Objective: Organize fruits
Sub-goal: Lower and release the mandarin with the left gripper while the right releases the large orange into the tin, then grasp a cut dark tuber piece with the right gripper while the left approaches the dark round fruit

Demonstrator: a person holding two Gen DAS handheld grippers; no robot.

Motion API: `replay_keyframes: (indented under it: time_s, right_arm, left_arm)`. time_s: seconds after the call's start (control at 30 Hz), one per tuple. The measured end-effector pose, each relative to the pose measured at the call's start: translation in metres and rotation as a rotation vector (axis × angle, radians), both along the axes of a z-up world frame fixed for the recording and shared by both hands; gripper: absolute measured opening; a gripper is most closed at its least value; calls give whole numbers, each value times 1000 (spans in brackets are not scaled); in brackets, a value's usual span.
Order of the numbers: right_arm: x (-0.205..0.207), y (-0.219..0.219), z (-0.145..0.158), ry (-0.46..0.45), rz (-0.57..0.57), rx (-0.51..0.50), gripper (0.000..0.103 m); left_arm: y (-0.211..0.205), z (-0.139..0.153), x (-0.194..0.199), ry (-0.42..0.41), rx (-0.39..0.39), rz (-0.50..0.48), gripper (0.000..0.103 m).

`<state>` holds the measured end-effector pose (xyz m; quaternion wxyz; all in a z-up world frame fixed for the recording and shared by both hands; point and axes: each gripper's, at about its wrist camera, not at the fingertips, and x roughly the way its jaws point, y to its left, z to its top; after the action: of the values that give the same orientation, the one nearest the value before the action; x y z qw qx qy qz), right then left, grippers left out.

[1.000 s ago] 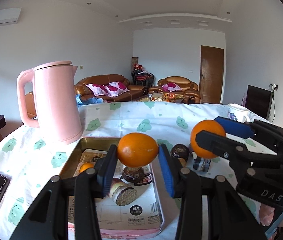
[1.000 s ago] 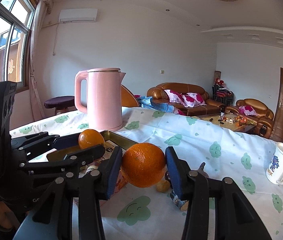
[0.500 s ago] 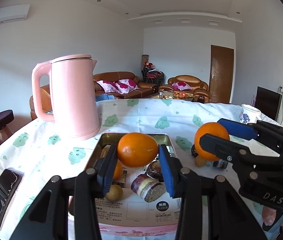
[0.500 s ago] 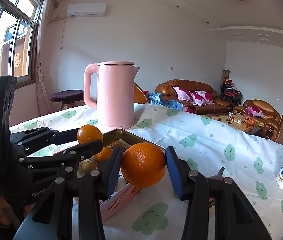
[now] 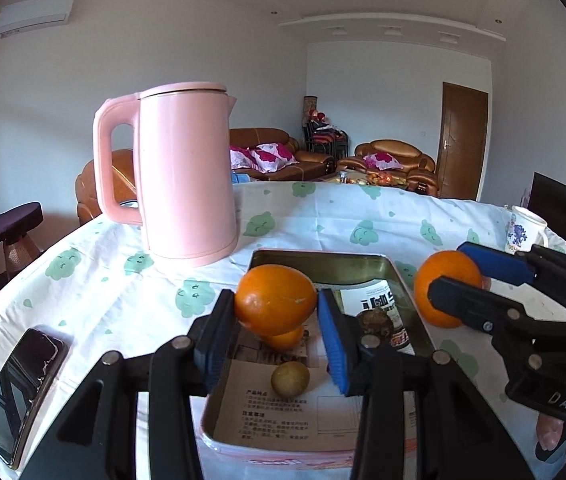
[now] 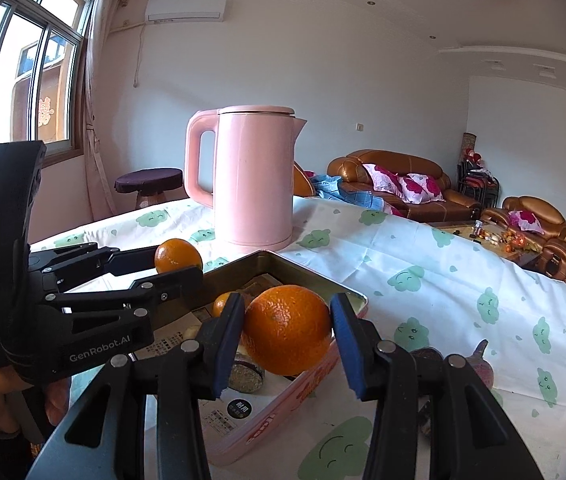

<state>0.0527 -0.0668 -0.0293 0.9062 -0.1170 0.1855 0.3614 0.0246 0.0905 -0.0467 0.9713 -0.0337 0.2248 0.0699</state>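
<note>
My left gripper (image 5: pixel 277 312) is shut on an orange (image 5: pixel 276 299) and holds it above the left part of an open metal tin (image 5: pixel 323 258). My right gripper (image 6: pixel 286 330) is shut on a second orange (image 6: pixel 287 328) above the tin's near right edge (image 6: pixel 311 280). In the left wrist view the right gripper's orange (image 5: pixel 449 288) hangs just right of the tin. Inside the tin lie a small orange (image 5: pixel 285 338), a small yellow-green fruit (image 5: pixel 289 379) and a dark round item (image 5: pixel 375 320).
A pink kettle (image 5: pixel 187 176) stands behind the tin on the left. A phone (image 5: pixel 23 388) lies at the table's left edge. A white mug (image 5: pixel 525 228) stands at the far right. Dark small items (image 6: pixel 479 364) lie on the cloth right of the tin.
Both grippers, still holding their oranges, have moved left over the table; the tin and kettle now sit further right in both views, and the phone has come into view.
</note>
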Motion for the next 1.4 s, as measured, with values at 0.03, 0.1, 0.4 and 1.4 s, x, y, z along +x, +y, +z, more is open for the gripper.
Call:
replay_keyframes:
  time_s: [0.03, 0.1, 0.4, 1.4]
  right_arm:
    - [0, 2, -2, 3, 4, -5, 47]
    - [1, 7, -4, 15, 15, -16, 47]
    - [1, 22, -18, 66, 48, -67, 47]
    - [33, -109, -8, 98, -306, -28, 64]
  left_arm:
    - [2, -1, 1, 6, -10, -4, 43]
    - [2, -1, 2, 17, -3, -9, 43]
    - [11, -7, 9, 74, -46, -34, 43]
    - [-27, 9, -1, -26, -66, -44, 90]
